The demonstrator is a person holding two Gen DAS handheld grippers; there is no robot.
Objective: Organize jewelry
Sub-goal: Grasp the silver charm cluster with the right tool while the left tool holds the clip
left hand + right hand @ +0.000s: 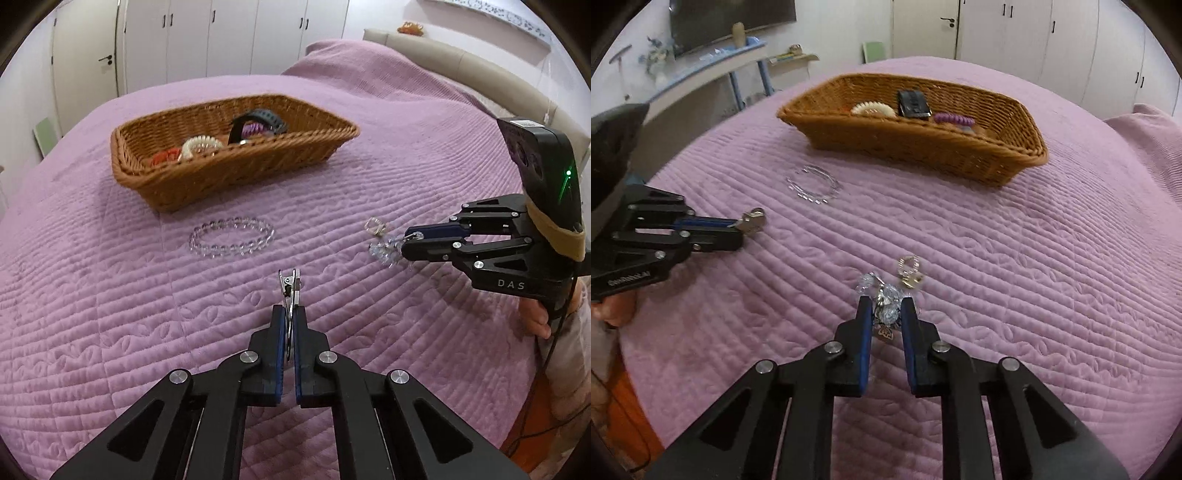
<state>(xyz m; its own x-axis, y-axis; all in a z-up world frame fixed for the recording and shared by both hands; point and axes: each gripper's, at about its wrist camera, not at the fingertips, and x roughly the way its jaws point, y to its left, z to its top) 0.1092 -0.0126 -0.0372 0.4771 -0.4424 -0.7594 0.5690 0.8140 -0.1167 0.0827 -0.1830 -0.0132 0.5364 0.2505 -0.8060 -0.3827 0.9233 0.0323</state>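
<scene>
My left gripper [290,313] is shut on a small silver metal clip [290,286] just above the purple bedspread; the right wrist view shows this gripper [740,230] at the left, with the clip [753,219] sticking out past its tips. My right gripper [886,303] is closed around a cluster of clear crystal beads [885,310], with both pads against it. From the left wrist view the same gripper [408,245] is at the right, with the cluster [384,253] at its tips. A gold ring [910,273] lies just beyond the cluster. A clear bead bracelet [232,236] lies in front of the wicker basket [236,173].
The basket [923,140] holds a black watch [258,118], a cream coil hair tie [201,146], a purple one [953,119] and a red one. A padded headboard [461,62] runs behind the bed. A person's hand [535,317] holds the right gripper.
</scene>
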